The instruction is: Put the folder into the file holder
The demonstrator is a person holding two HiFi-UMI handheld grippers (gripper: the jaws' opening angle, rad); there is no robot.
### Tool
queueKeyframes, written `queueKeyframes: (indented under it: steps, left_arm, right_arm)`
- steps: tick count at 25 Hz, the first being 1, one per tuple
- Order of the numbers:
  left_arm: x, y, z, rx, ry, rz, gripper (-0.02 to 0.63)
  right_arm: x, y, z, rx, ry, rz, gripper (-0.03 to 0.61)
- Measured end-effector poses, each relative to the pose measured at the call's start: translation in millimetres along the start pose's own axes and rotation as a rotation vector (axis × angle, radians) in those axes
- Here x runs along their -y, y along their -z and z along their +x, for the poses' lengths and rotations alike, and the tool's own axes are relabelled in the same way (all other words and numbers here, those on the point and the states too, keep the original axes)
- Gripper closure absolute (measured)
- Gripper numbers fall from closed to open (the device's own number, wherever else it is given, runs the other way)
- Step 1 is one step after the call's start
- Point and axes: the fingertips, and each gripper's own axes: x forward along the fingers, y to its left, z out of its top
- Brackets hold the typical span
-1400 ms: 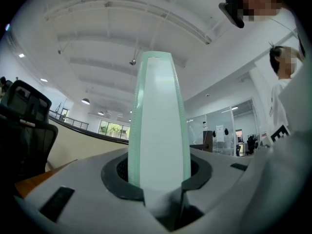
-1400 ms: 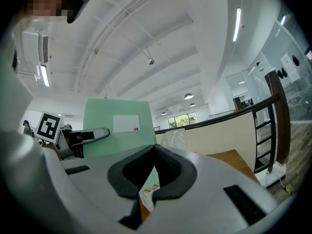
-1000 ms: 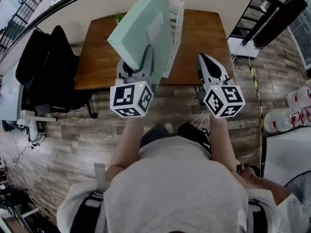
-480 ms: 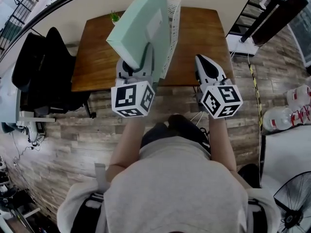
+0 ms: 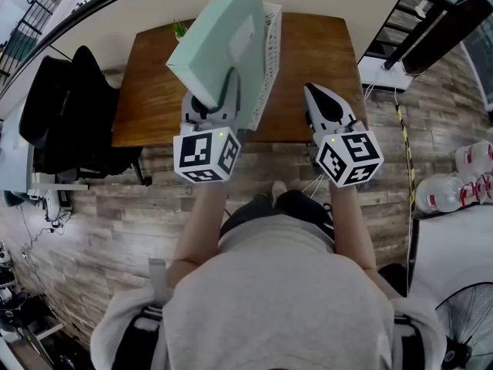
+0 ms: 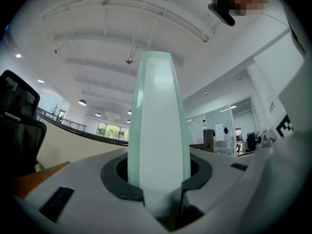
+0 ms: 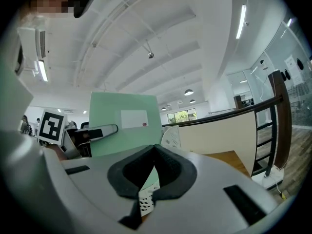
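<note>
A mint-green folder [image 5: 223, 41] with a white label stands upright, its lower edge clamped in my left gripper [image 5: 218, 102]. In the left gripper view the folder's spine [image 6: 160, 130] rises between the jaws, which are shut on it. A white mesh file holder [image 5: 267, 60] stands on the brown wooden table [image 5: 154, 91], just right of the folder and partly hidden behind it. My right gripper [image 5: 317, 102] hovers over the table's near right edge, shut and holding nothing. The right gripper view shows the folder [image 7: 124, 126] to its left and the file holder [image 7: 170, 138] behind it.
A black office chair [image 5: 65, 118] stands left of the table. A small green plant [image 5: 179, 28] sits at the table's far edge. Water bottles [image 5: 462, 179] and a fan [image 5: 462, 326] are on the floor at right. A dark railing [image 5: 431, 21] runs at top right.
Both grippers have shifted slightly forward and left toward the table, the folder moving with the left one. The grip is unchanged.
</note>
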Motion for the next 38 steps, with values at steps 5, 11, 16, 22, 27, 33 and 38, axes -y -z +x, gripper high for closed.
queueKeyframes:
  steps: [5,11,16,22,27,33,38]
  left_arm:
    - [1,2,8,0.008,0.005,0.016,0.44]
    - [1,3,17,0.007,0.004,0.031,0.439]
    - [3,5,23,0.009,-0.004,0.022,0.44]
    - [-3,4,33,0.012,-0.018,0.007,0.44]
    - [-3,6,44,0.015,-0.021,0.006,0.44]
    - [-3,6,51,0.025,-0.016,0.006,0.44]
    - [-9,6,56,0.038,-0.019,-0.003,0.44]
  right_arm:
    - [4,1,5,-0.002,-0.018,0.004,0.569]
    - [6,-1,12,-0.003,-0.048,0.001,0.569]
    - [12,-4,17,-0.002,-0.064,-0.004,0.569]
    - [18,-12,25,0.018,-0.085,0.021,0.569]
    - [27,-16,30,0.026,-0.086,0.02,0.569]
    - [31,-18,38,0.026,-0.098,0.018,0.569]
    - [32,-18,45,0.023,-0.109,0.02,0.569]
